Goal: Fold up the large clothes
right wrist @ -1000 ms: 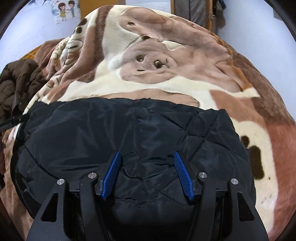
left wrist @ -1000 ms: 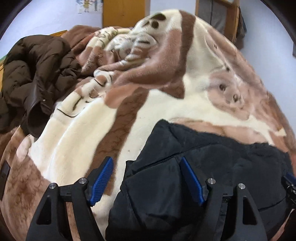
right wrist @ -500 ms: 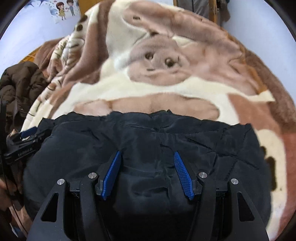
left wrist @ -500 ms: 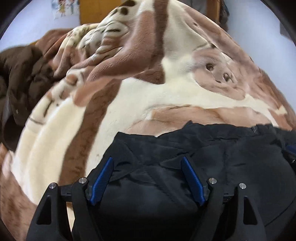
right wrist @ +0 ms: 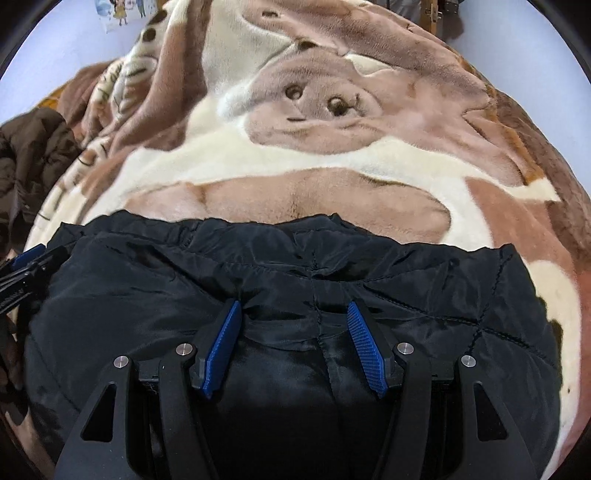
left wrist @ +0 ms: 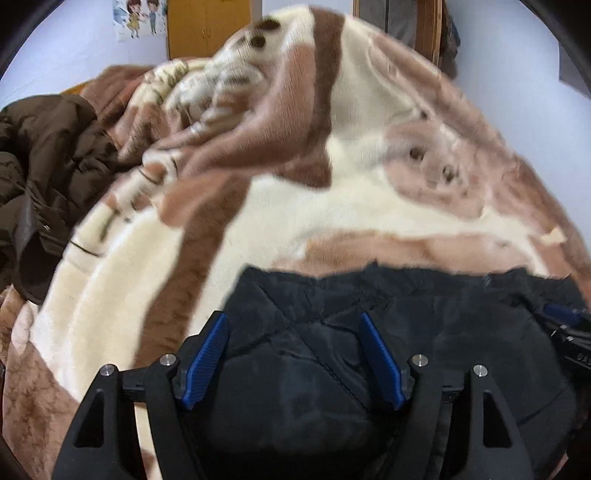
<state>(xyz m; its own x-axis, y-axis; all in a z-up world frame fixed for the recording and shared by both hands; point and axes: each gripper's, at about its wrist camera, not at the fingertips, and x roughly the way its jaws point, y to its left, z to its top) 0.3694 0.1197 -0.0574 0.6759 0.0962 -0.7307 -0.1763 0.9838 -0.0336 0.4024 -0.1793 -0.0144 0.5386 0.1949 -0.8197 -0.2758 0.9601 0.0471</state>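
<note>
I have both tongs angled down over the black jacket (right wrist: 295, 280), which lies spread on the near part of a plush brown-and-cream blanket (right wrist: 280, 162) printed with a bear face. The right gripper (right wrist: 293, 314) has its blue pads apart, with a rumpled seam of the jacket rising between them; I cannot see either pad pressing the fabric. The left gripper (left wrist: 293, 325) sits near the jacket's left edge, its jaws also apart and just narrowed slightly, black fabric lying between and under them without a pinch that I can make out. From the right wrist camera the left gripper's tip shows at the jacket's far left edge, and from the left wrist camera the right gripper peeks in at the right edge. A dark brown padded coat (left wrist: 44, 166) is heaped on the left side of the bed, well apart from the jacket, beside bunched folds of blanket. Behind, a wooden door (left wrist: 207, 27) and a cartoon poster (left wrist: 138, 18) stand against a pale wall.
</note>
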